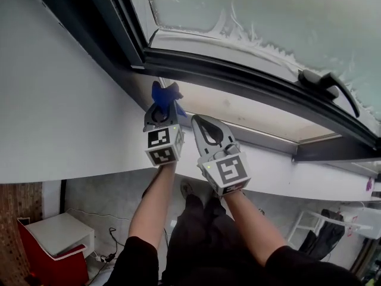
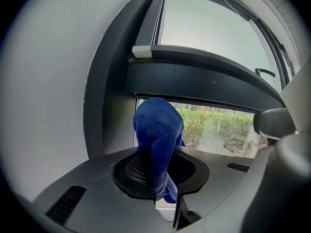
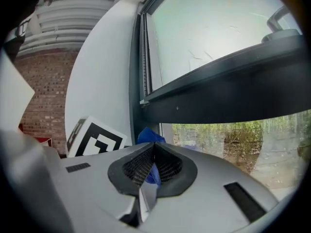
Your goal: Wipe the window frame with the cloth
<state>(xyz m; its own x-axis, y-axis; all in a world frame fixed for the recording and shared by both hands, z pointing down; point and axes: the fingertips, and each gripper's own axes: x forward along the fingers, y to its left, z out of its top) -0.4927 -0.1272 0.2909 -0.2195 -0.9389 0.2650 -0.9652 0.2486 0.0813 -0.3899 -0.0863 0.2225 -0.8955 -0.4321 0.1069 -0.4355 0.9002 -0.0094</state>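
Observation:
A blue cloth (image 1: 166, 94) sticks up from my left gripper (image 1: 162, 109), which is shut on it just below the dark window frame (image 1: 238, 75). In the left gripper view the cloth (image 2: 158, 127) bulges out above the closed jaws of the left gripper (image 2: 158, 165), in front of the frame's lower bar (image 2: 204, 81). My right gripper (image 1: 203, 123) is beside it on the right, shut with nothing in it. In the right gripper view the right gripper (image 3: 154, 152) has its jaws together; the cloth (image 3: 148, 136) shows beyond them, under the frame (image 3: 218, 98).
The open sash carries a black handle (image 1: 329, 83) at the upper right. A white wall (image 1: 59, 100) fills the left. Below on the floor stand a red and white box (image 1: 53, 243) and a white rack (image 1: 333, 225). The person's legs are under the grippers.

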